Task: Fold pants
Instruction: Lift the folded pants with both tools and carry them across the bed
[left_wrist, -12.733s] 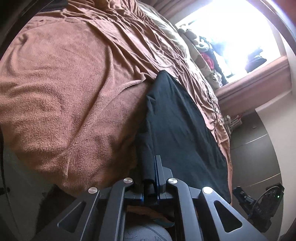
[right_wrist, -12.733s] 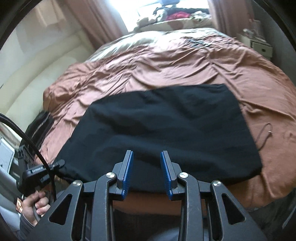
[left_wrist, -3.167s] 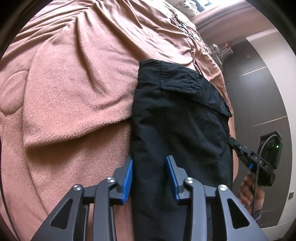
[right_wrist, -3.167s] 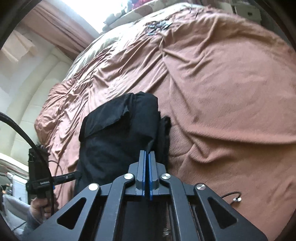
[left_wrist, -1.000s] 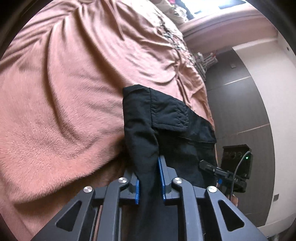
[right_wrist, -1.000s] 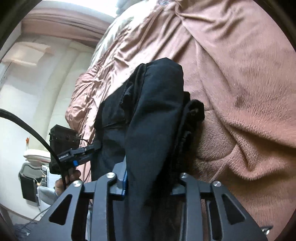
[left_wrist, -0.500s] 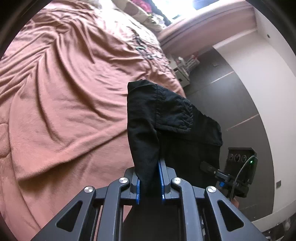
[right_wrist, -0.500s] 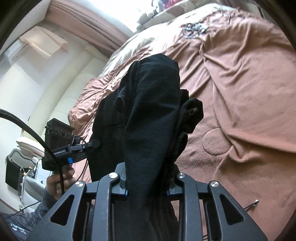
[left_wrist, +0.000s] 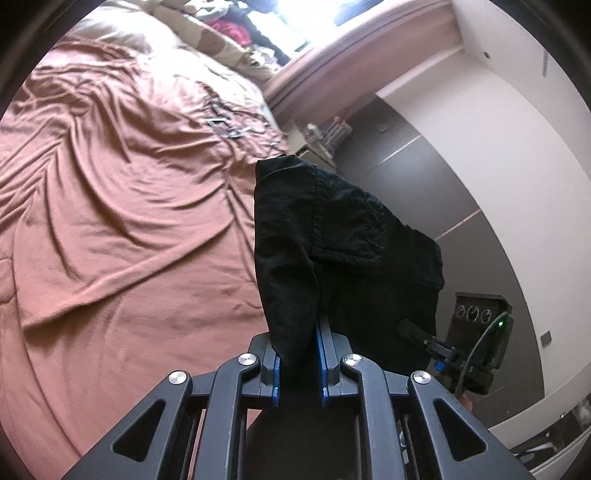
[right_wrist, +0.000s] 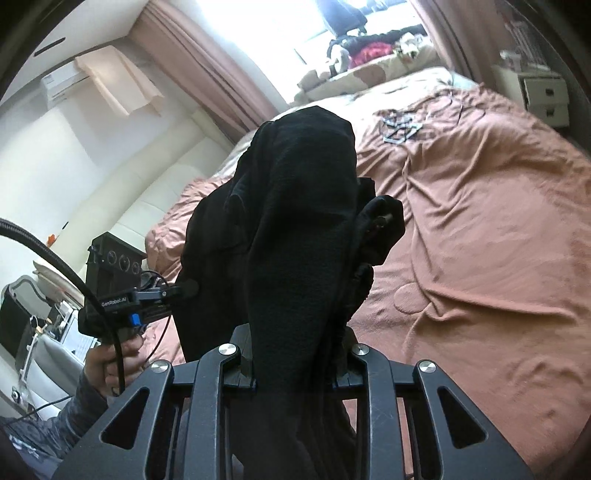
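**Folded black pants held clear of the bed by both grippers**

Spreading across most of both views was the bed (left_wrist: 122, 206), covered in a rumpled rust-brown blanket (right_wrist: 480, 221); everything else is placed against it. At the bed's far end a bright window (right_wrist: 280, 22) with dusty-pink curtains (right_wrist: 207, 70) stood behind a heap of clothes and soft toys (right_wrist: 369, 48). Past the bed's far corner sat a small white drawer unit (right_wrist: 546, 96). On the blanket toward that far end lay a few small flat items (right_wrist: 400, 127), too small to identify.

Above the near side of the bed hung the black pants (left_wrist: 332, 236), already folded into a thick bundle and, as far as the views showed, touching the blanket nowhere. The left gripper (left_wrist: 298, 363) pinched one edge of the bundle between its blue pads. The right gripper (right_wrist: 295, 369) gripped a thicker wad at the opposite side, its pads buried in cloth. A hand (right_wrist: 110, 360) on the left gripper's handle showed in the right wrist view.

The step in hand looked like carrying the bundle to set it down. To do it well, both grips should likely stay firm and level with each other, so the layers do not slide apart, and the loose fold end should meet the blanket first, before either side is released.
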